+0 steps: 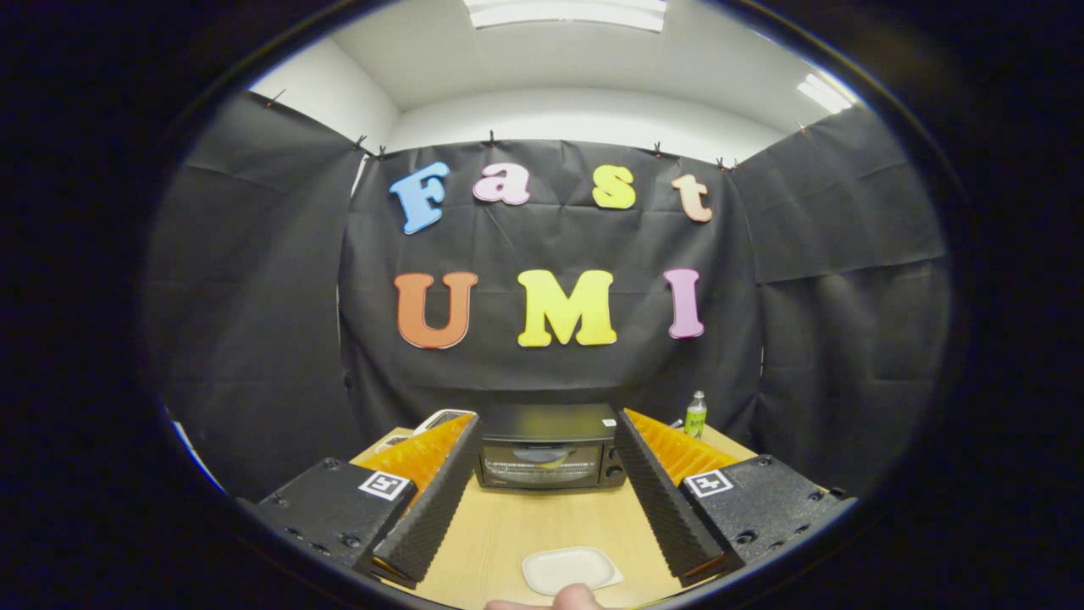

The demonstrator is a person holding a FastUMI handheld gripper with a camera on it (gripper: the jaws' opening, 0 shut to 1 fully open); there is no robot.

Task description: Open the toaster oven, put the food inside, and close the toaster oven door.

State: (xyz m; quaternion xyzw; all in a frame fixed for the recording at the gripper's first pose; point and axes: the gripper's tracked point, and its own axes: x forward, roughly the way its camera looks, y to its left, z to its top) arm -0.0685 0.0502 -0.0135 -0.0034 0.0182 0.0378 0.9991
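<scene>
- Closest to you, a fingertip [578, 596] shows at the near edge of the surface [542, 529]. I cannot tell what it does there.
- Just beyond it lies a small white tray [567, 568], flat on the surface between the two fingers. It looks bare; I see no food on it.
- Your tool [542, 424] is released: its fingers stand wide apart and grasp nothing. You hold it level and pointed straight at the oven, which suits an approach to the door.
- Just ahead of the fingertips stands the toaster oven [549, 446], its door shut. Something pale and round shows behind the glass; it may be the food, but it is too small to say for sure.
- If it is the food, the scene fits a finished job. If not, the door is simply closed.
- Beyond the oven, a small bottle [695, 414] stands at the far right.
</scene>
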